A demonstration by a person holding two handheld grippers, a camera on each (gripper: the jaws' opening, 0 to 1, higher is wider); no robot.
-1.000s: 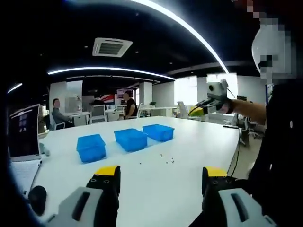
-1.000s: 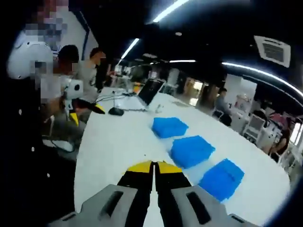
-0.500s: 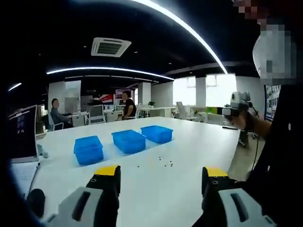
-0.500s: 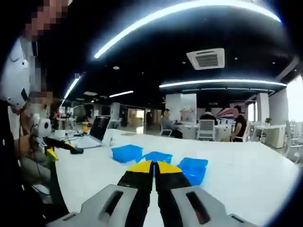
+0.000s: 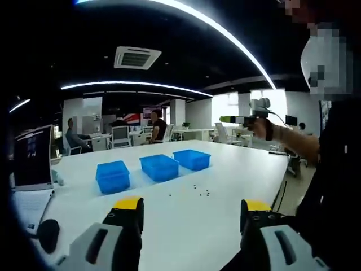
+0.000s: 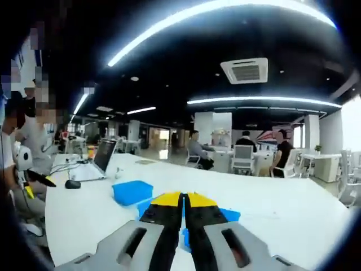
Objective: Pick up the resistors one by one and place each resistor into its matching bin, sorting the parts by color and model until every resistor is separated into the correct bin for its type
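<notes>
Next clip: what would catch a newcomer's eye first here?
Three blue bins in a row on a long white table, with tiny dark resistors scattered just in front of them. The left gripper hangs open above the table's near edge, while the right gripper is shut, its yellow tips pointing at the bins.

- My left gripper (image 5: 192,212) has grey bodies, black jaws and yellow tips; my right gripper (image 6: 182,199) wears the same colours.
- Three bins (image 5: 159,167) at my 12 o'clock are bright blue.
- The counter (image 5: 237,175) is plain white.
- The resistors (image 5: 200,192) are tiny dark specks.
- The mouse (image 5: 48,234) at 9 o'clock is black.
</notes>
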